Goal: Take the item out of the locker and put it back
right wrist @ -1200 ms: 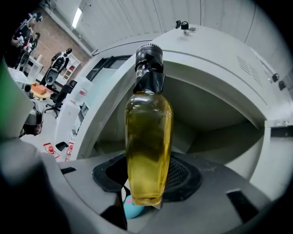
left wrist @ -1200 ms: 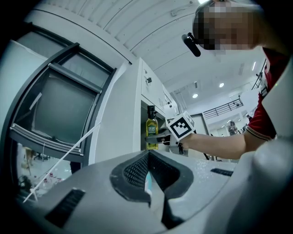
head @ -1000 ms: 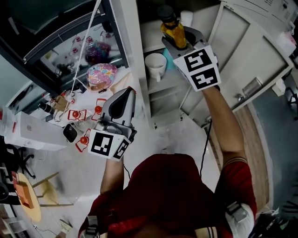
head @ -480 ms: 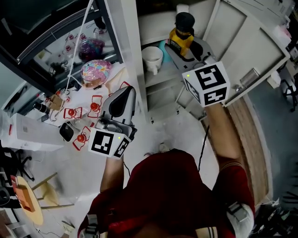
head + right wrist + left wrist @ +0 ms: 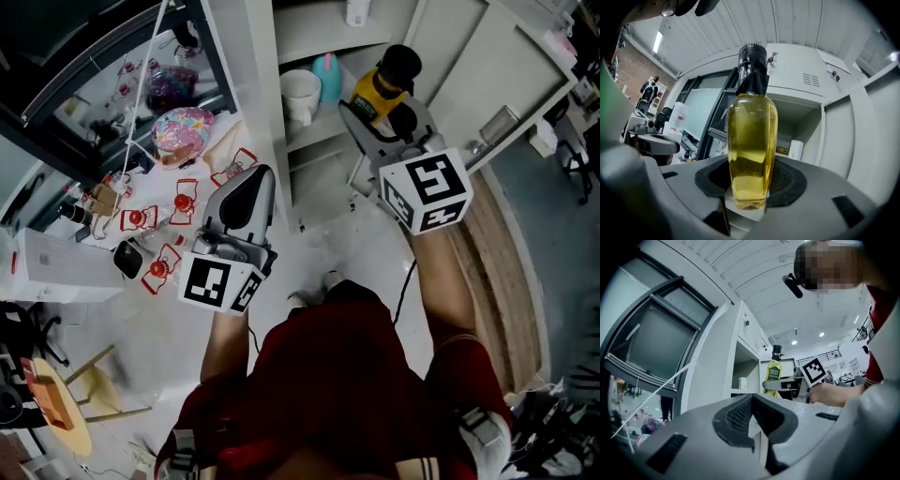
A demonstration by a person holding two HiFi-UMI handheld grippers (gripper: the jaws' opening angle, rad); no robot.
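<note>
A bottle of yellow liquid with a black cap (image 5: 382,86) stands upright between the jaws of my right gripper (image 5: 380,111), which is shut on its lower body. In the head view it is just outside the white locker (image 5: 253,103), in front of the middle shelves. The right gripper view shows the bottle (image 5: 752,150) filling the centre, with the pads (image 5: 787,180) on both sides of its base. My left gripper (image 5: 255,183) hovers left of the locker's side wall, shut and holding nothing. The left gripper view shows the bottle (image 5: 774,373) ahead to the right.
A white mug (image 5: 300,94) and a blue bottle (image 5: 326,77) stand on a locker shelf, and a white container (image 5: 795,150) stands deeper in. The locker door (image 5: 478,84) hangs open at right. The table at left bears a pink patterned ball (image 5: 183,129) and small red-and-white items (image 5: 183,202).
My right gripper has drawn the yellow bottle out of the locker, toward me and to the right. The left gripper has shifted only slightly.
</note>
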